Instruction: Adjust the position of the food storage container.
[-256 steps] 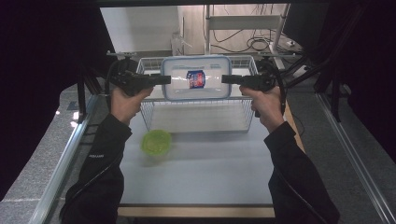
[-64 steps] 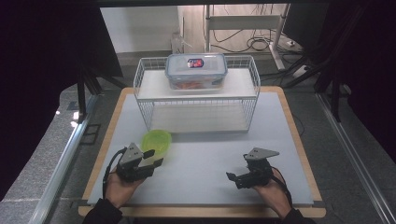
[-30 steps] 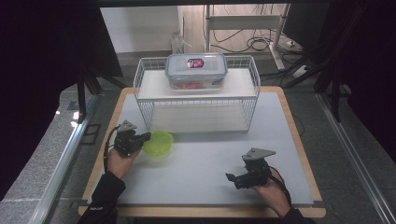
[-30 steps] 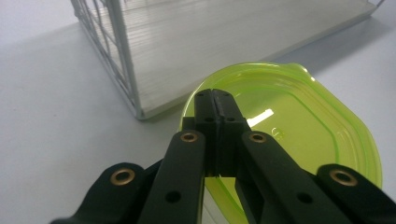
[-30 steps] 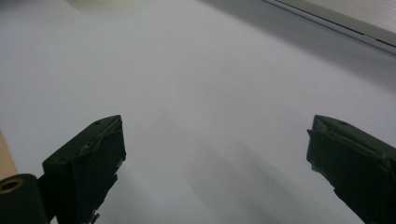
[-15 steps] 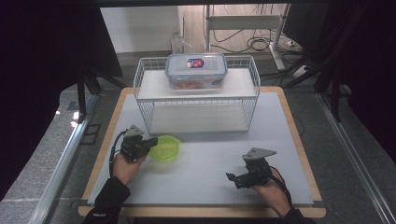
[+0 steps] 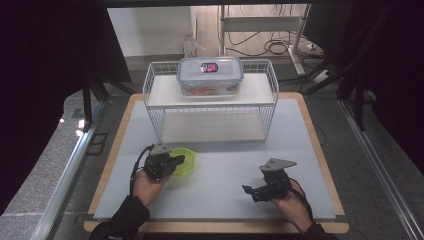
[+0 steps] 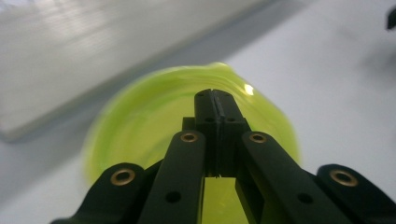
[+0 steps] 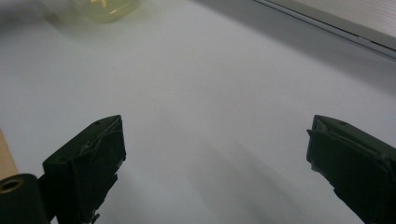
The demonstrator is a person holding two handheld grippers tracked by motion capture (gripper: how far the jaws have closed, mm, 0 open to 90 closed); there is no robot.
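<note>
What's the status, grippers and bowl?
Left gripper jaws shut, over the green bowl. Right gripper jaws open, holding nothing, above the bare mat. Lidded container on the wire rack.

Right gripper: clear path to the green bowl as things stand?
Probably yes. The right gripper is open with bare mat toward the green bowl, but the left gripper, shut, already sits at the bowl's near-left side.

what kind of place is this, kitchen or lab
Probably a lab or recording workspace, not a kitchen: a bare work table under a fixed camera, loose cables on the floor behind, and a handheld left gripper.
</note>
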